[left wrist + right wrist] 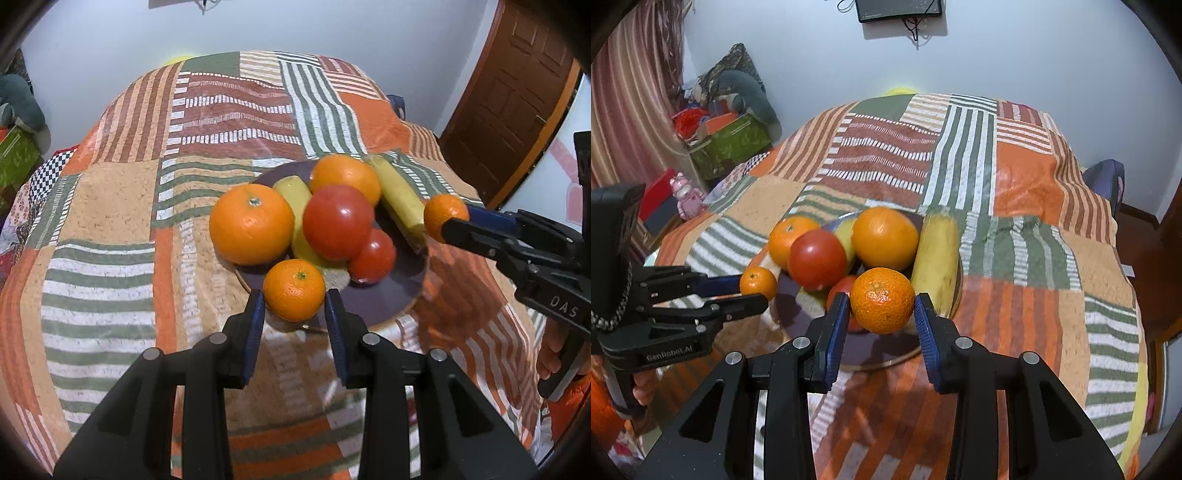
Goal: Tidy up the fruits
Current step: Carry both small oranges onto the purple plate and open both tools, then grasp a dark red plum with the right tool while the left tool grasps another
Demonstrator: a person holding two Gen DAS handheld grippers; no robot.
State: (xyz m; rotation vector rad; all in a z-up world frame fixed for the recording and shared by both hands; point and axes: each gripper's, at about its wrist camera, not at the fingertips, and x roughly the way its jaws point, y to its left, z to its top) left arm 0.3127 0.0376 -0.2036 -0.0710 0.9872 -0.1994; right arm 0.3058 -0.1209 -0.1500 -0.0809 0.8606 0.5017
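A dark purple plate (391,295) sits on the patchwork-covered table and holds two large oranges (252,224), two red tomatoes (338,221), a yellow-green fruit (293,192) and a banana (399,195). My left gripper (294,295) is shut on a small mandarin (293,290) over the plate's near rim; it also shows in the right wrist view (758,283). My right gripper (881,304) is shut on another mandarin (882,300) above the plate (798,321); that mandarin also shows in the left wrist view (445,216), beside the banana's end.
The striped patchwork cloth (110,206) covers the whole table. A brown door (517,92) stands at the right. Boxes, a cushion and a pink toy (686,195) lie on the floor at the left. A chair back (1106,181) shows past the table's right edge.
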